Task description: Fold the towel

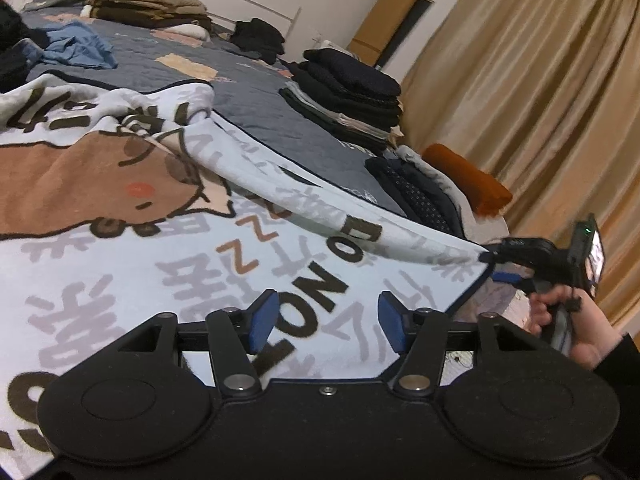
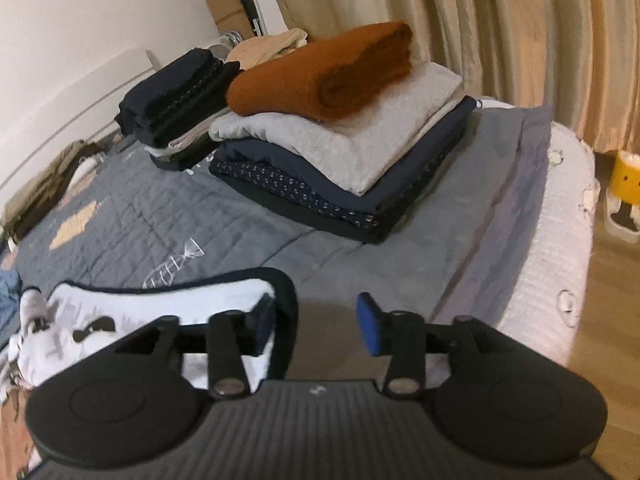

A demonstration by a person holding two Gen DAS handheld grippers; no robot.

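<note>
A light blue towel (image 1: 132, 280) printed with a brown cartoon animal and large letters lies spread on the bed. One side is folded over, and its edge runs out to a corner at the right. My left gripper (image 1: 326, 322) hovers low over the towel, open, with nothing between its blue pads. My right gripper (image 2: 316, 324) is open too. The towel's dark-trimmed corner (image 2: 280, 292) curls around its left finger (image 2: 262, 320). In the left wrist view the right gripper (image 1: 496, 267) sits at that corner, held by a hand (image 1: 560, 320).
A stack of folded clothes topped by an orange piece (image 2: 320, 76) sits near the bed's right edge (image 2: 560, 240). A dark stack (image 1: 352, 92) lies beyond it. A crumpled blue garment (image 1: 76, 48) lies at the far left. Beige curtains (image 1: 540, 80) hang to the right.
</note>
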